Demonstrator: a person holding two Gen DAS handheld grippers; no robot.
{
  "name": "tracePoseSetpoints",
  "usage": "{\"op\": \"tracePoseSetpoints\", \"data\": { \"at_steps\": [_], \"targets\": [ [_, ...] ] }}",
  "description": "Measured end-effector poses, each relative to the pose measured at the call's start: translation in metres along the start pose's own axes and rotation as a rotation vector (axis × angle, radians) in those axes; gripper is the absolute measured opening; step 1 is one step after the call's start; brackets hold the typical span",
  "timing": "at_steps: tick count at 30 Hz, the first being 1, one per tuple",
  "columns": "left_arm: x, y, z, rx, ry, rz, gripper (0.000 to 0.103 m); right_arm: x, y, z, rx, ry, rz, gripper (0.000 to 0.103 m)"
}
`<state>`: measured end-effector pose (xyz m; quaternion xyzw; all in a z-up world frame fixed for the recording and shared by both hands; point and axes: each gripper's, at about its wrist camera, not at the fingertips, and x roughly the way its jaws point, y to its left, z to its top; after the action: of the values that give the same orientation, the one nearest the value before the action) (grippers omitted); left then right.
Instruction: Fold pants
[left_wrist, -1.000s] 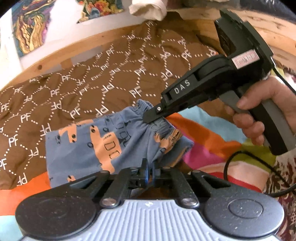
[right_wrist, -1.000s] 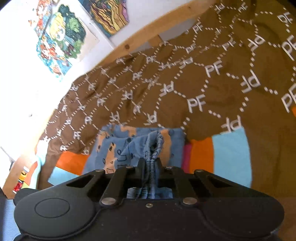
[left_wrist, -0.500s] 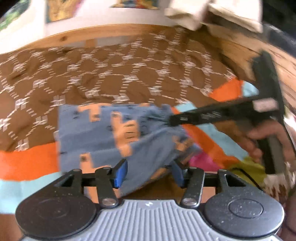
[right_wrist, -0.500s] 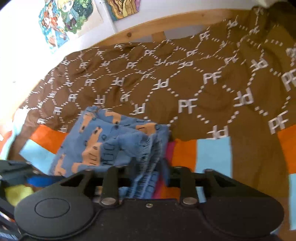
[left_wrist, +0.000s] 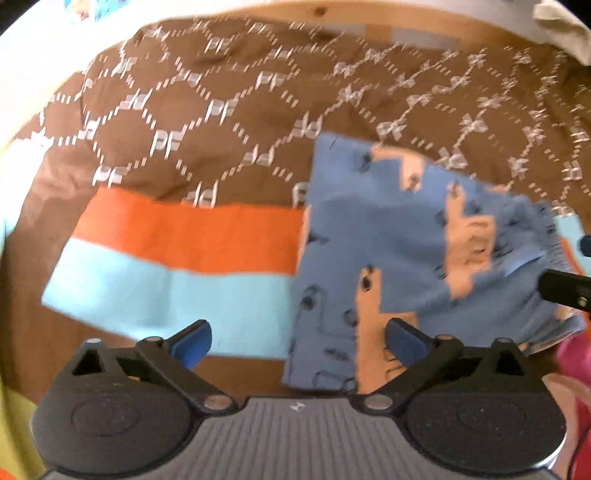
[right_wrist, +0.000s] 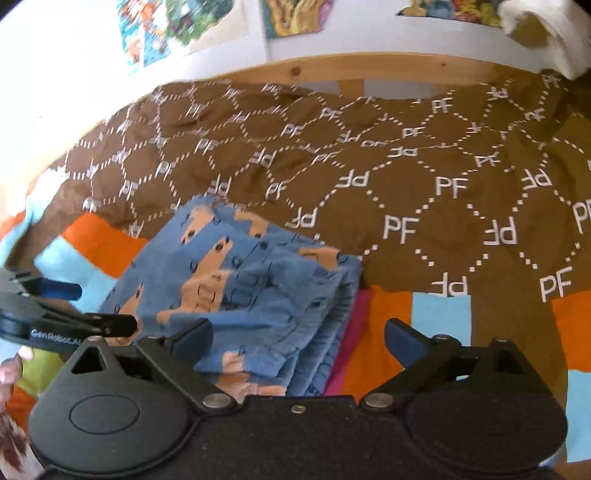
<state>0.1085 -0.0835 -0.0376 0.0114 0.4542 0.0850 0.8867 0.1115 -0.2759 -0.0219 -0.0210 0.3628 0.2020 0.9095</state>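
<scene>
While both sets of jaws are opening, nothing is pinched in either: the left gripper (left_wrist: 297, 341) has its blue-padded fingers (left_wrist: 192, 341) spread wide just short of the near edge of the pants (left_wrist: 399, 258), with one finger over the cloth's near corner and the other over the blanket's light blue stripe. The right gripper (right_wrist: 297, 341) likewise stands wide, and the gathered waistband end of the pants lies loose in the gap between its fingers (right_wrist: 404, 341), pressed by neither.

The pants are small, blue, printed with orange vehicle shapes and dark outlined drawings. They lie folded into a compact, roughly rectangular bundle of several layers, whose stacked edges show at the waistband end in the right wrist view. The top layer is a little rumpled, and one corner sits slightly askew.

They rest on the striped blanket (left_wrist: 177, 254), across its orange, light blue and pink bands, where it meets the brown cover (right_wrist: 424, 184) printed with white dotted hexagons and "PF" letters. Beyond the cover runs a wooden bed rail (right_wrist: 369, 72), and above it a white wall hung with colourful pictures (right_wrist: 291, 16).
</scene>
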Motion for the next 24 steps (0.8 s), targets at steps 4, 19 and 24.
{"op": "tracePoseSetpoints", "data": {
  "at_steps": [4, 19, 24],
  "targets": [
    [0.007, 0.016, -0.006, -0.089, 0.032, -0.067, 0.103, 0.01, 0.002, -0.007, -0.136, 0.101, -0.04, 0.102],
    [-0.01, 0.034, 0.045, -0.053, -0.145, -0.138, 0.103, -0.009, -0.047, 0.007, 0.168, -0.121, -0.007, 0.102],
    [0.027, 0.005, 0.071, 0.087, -0.194, -0.113, 0.103, 0.026, -0.036, 0.014, 0.103, -0.134, -0.104, 0.102]
  ]
}}
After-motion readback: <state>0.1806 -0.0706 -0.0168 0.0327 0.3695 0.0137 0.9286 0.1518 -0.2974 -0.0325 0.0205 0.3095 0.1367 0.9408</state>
